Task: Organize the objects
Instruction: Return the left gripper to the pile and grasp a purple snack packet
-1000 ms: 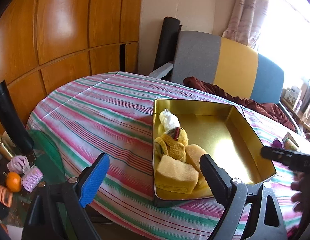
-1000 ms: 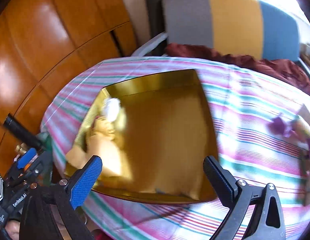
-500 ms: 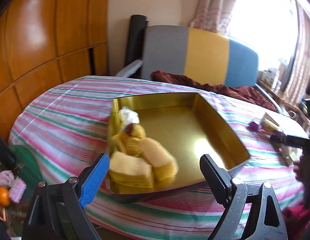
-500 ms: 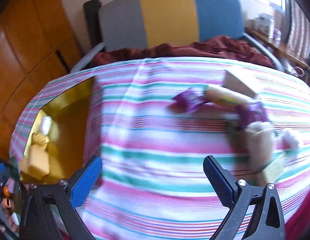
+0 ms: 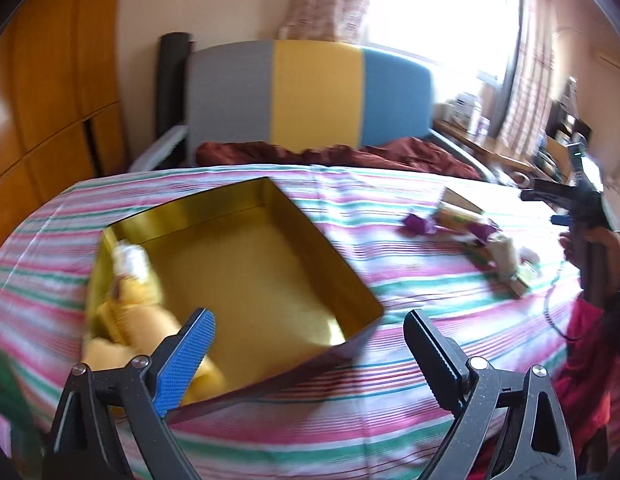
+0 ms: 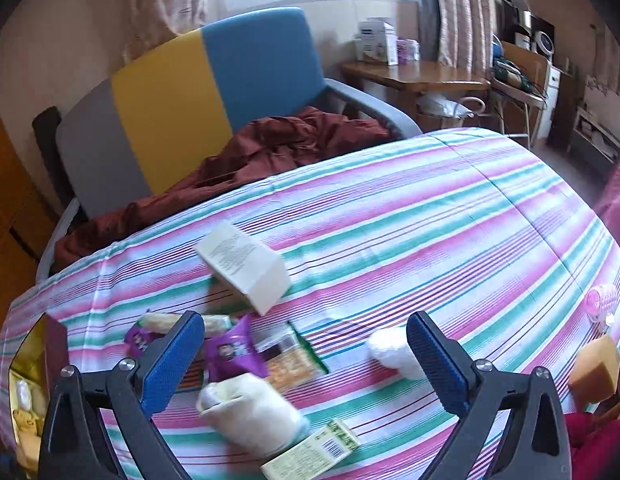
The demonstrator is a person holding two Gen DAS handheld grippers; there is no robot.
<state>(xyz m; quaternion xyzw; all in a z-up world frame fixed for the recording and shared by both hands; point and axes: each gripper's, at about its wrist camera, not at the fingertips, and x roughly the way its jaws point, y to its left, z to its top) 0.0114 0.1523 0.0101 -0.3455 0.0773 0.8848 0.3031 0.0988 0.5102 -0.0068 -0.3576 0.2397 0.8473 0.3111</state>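
Both tongs, left (image 5: 310, 330) and right (image 6: 304, 332), gape wide, empty.

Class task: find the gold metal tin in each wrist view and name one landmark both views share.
Left wrist: the gold metal tin fills the centre-left, just beyond the open left gripper.
Right wrist: only its corner shows at the far-left edge.
Shared landmark: the grey, yellow and blue chair back.

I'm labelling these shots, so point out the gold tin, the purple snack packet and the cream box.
gold tin (image 5: 246, 264): left wrist view, bare floor.
purple snack packet (image 6: 234, 354): right wrist view, front face.
cream box (image 6: 240, 260): right wrist view, printed top.
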